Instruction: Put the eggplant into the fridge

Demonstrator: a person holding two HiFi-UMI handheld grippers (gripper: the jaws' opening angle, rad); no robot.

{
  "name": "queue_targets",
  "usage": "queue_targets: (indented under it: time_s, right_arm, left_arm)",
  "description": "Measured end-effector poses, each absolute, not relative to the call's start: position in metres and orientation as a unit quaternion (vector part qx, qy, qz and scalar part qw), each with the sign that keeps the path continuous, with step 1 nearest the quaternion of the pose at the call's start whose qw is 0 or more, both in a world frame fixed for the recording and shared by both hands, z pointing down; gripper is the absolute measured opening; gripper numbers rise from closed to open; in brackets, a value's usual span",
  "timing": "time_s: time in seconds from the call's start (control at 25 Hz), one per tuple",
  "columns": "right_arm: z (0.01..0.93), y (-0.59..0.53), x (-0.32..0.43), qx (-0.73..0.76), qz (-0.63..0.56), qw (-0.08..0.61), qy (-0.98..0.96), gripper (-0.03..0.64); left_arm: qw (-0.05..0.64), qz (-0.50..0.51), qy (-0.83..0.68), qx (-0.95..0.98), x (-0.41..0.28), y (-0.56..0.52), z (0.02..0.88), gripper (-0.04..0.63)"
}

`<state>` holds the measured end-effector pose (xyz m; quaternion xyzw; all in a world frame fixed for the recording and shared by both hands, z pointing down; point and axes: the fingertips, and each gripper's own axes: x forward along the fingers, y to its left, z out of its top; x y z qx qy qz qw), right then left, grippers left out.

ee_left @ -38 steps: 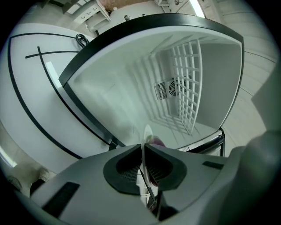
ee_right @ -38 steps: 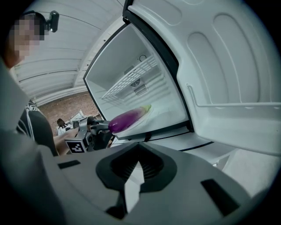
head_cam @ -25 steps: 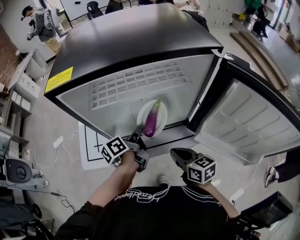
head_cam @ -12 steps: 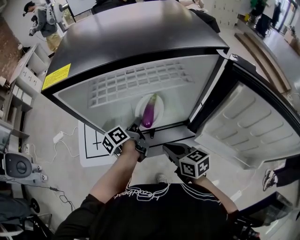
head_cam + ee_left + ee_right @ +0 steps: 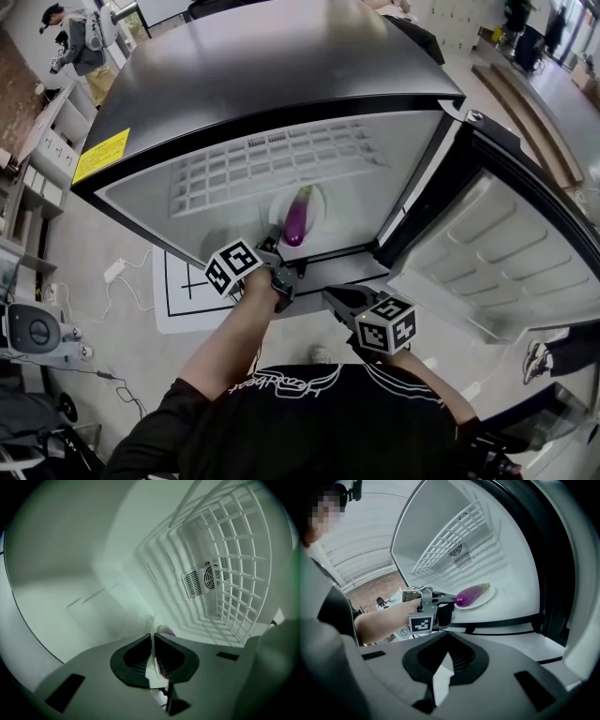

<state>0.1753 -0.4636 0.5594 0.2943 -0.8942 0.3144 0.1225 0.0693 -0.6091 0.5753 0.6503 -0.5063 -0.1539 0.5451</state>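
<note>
Pinching the round white plate (image 5: 315, 201), the left gripper (image 5: 276, 246) has the purple eggplant (image 5: 296, 221) inside the black fridge (image 5: 281, 66). Release remains, by the look of it; the right gripper (image 5: 331, 296) is pressed together, empty.

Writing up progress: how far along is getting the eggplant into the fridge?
Done: the fridge door is open, and the eggplant lies on its plate inside the fridge. In hand: the left gripper clamps the plate's rim. Left: release, withdraw, probably shut the door. The right gripper waits outside, shut and empty.

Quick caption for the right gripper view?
Left gripper holds a white plate carrying the purple eggplant inside the open fridge.
</note>
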Motion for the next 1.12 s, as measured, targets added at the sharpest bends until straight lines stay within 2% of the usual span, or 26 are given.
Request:
queue_targets:
  time_s: [0.92, 1.12]
  right_arm:
    - [0.553, -0.471, 0.165, 0.268, 0.300, 0.125, -0.907, 0.006]
    - [0.550, -0.473, 0.162, 0.265, 0.295, 0.126, -0.909, 0.006]
  left_arm:
    - [0.532, -0.077, -0.550, 0.639, 0.060, -0.624, 0.587, 0.029]
    - [0.531, -0.076, -0.553, 0.637, 0.058, -0.625, 0.584, 0.101]
